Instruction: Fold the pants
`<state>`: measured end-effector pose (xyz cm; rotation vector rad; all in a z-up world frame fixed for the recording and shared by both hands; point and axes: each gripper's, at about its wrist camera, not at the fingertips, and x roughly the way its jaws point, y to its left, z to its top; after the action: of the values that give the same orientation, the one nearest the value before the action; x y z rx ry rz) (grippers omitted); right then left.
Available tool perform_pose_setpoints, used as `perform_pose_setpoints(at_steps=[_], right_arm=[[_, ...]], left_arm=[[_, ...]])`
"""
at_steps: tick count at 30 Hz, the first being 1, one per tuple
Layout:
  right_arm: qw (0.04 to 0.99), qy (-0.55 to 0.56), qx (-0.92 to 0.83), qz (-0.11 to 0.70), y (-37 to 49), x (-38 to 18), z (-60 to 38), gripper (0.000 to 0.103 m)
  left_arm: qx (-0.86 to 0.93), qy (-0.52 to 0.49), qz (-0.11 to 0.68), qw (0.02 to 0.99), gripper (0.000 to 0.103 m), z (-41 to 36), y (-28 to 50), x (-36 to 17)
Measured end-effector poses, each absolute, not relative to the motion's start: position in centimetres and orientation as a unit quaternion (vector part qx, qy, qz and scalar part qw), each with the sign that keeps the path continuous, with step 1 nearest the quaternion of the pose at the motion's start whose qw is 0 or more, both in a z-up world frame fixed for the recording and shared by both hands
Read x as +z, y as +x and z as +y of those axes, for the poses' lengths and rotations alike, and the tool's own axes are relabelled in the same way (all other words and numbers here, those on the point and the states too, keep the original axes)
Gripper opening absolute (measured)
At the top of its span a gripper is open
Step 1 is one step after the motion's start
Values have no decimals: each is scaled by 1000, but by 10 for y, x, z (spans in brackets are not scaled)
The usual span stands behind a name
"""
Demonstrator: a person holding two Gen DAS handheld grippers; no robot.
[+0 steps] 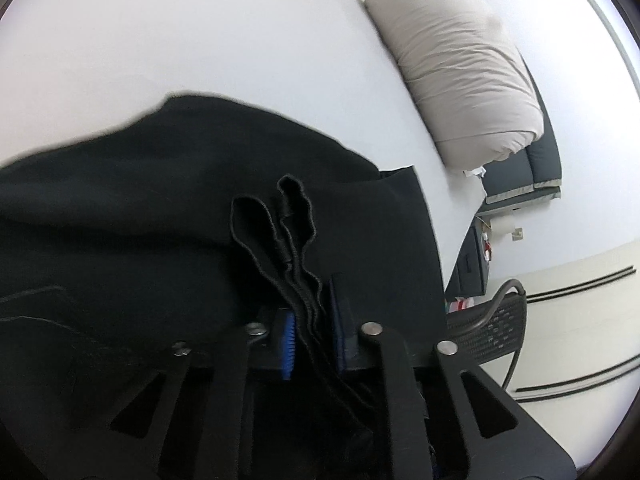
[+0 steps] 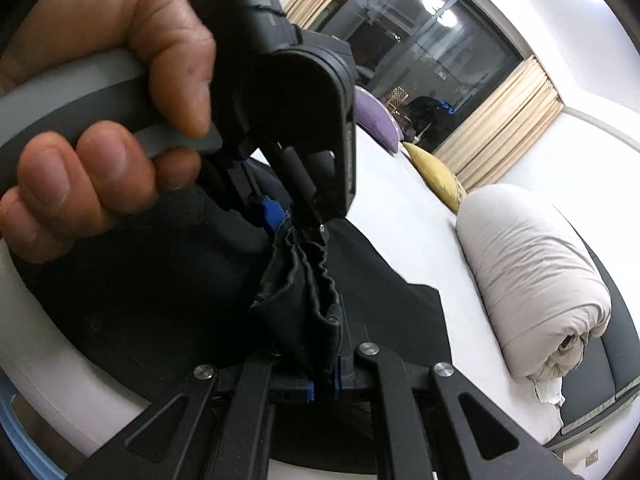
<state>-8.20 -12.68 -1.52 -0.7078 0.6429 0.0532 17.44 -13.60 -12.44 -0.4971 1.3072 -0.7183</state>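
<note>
Both grippers are clamping bunched edges of the black pants lying on the white bed: the left gripper is pinching only thin hems, which risk slipping free, while the right gripper is gripping a thicker wad.

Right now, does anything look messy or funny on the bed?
Only the black pants: they lie rumpled on the white bed, their edge bunched into wavy folds where both tools pinch it. Nothing looks spilled or broken.
</note>
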Motion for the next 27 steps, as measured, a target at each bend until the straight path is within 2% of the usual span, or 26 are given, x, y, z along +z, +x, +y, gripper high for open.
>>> perform_pose_setpoints(at_steps=[7,14,16,20,22,23,26,27], right_arm=[[883,-354,62,301,-78,-15,-115,7],[869,-370,90,317,-72,-28,-107,7],[860,-363,105,343,-66,-36,-103,9],[855,-309,132,395,-60,-47,-109,25],[864,-278,155,391,-64,-36,-118,66],[868,-256,166,391,-64,-29,-124,71],[870,-171,203,415,-60,-14,-154,71],[866,-129,216,432,-55,-8,-170,62]], left_arm=[[-313,-212,573,727,9,-109,170,-109],[-287,-220,582,729,10,-104,164,-124],[-268,-218,593,727,10,-105,163,-134],[-255,-229,585,735,12,-96,154,-139],[-231,-219,577,752,12,-95,148,-132],[-216,-215,571,762,12,-86,146,-127],[-188,-214,542,791,12,-79,138,-106],[-190,-205,533,799,12,-82,134,-99]])
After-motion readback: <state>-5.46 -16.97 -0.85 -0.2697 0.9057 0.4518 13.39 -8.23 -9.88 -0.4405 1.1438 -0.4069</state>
